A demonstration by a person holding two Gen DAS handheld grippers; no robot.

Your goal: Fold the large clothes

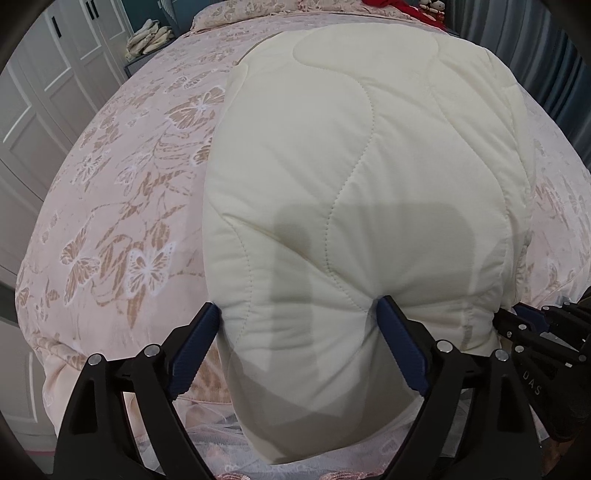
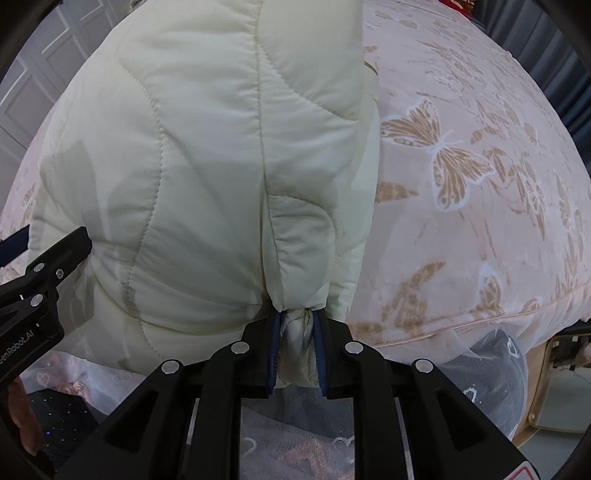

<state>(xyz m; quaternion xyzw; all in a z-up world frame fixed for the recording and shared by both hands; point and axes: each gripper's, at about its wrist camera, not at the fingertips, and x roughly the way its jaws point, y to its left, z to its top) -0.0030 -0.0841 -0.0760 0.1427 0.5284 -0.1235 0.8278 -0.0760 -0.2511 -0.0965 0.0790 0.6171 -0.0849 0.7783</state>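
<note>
A cream quilted padded garment lies lengthwise on the bed, its near end hanging over the bed's front edge. My left gripper has its jaws wide apart with the garment's near left corner bulging between the blue pads. My right gripper is shut on a bunched bit of the garment's near hem; it also shows at the right edge of the left wrist view. The left gripper's finger shows at the left in the right wrist view.
The bed has a pink cover with tan butterflies and a lace skirt below its front edge. White wardrobe doors stand at the left. Folded cloth and red items lie at the far end.
</note>
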